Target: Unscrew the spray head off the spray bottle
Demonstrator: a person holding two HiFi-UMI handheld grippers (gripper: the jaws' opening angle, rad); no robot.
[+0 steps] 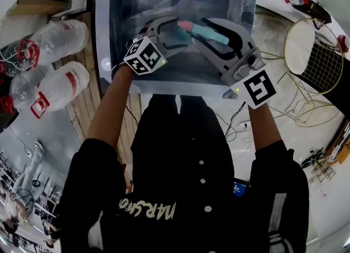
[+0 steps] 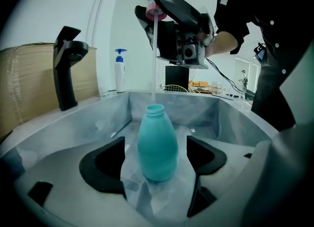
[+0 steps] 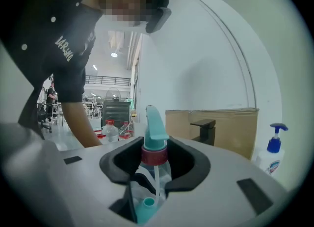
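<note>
Colours noted. My left tool (image 2: 156,164) and right tool (image 3: 156,162): pale grey bodies, black pads. Bottle (image 2: 157,142): plain teal, unpatterned. Spray head (image 3: 156,130): teal trigger, dull pink-red collar, clear tube. Marker cubes (image 1: 145,56): black squares on white. Sink (image 1: 126,5): mottled grey. My jacket (image 1: 164,164): black, pale buttons.

The spray bottle (image 2: 157,145) is teal and opaque with rounded shoulders; its neck is open and uncapped. It stands upright at lower centre of the left gripper view, gripped by the left gripper (image 2: 157,158). The spray head (image 3: 154,140) has a teal trigger top and a pink-red collar. It is off the neck and upright at centre of the right gripper view, with its collar clamped in the right gripper (image 3: 156,161). Its clear dip tube (image 2: 155,54) reaches down to the bottle's mouth.
</note>
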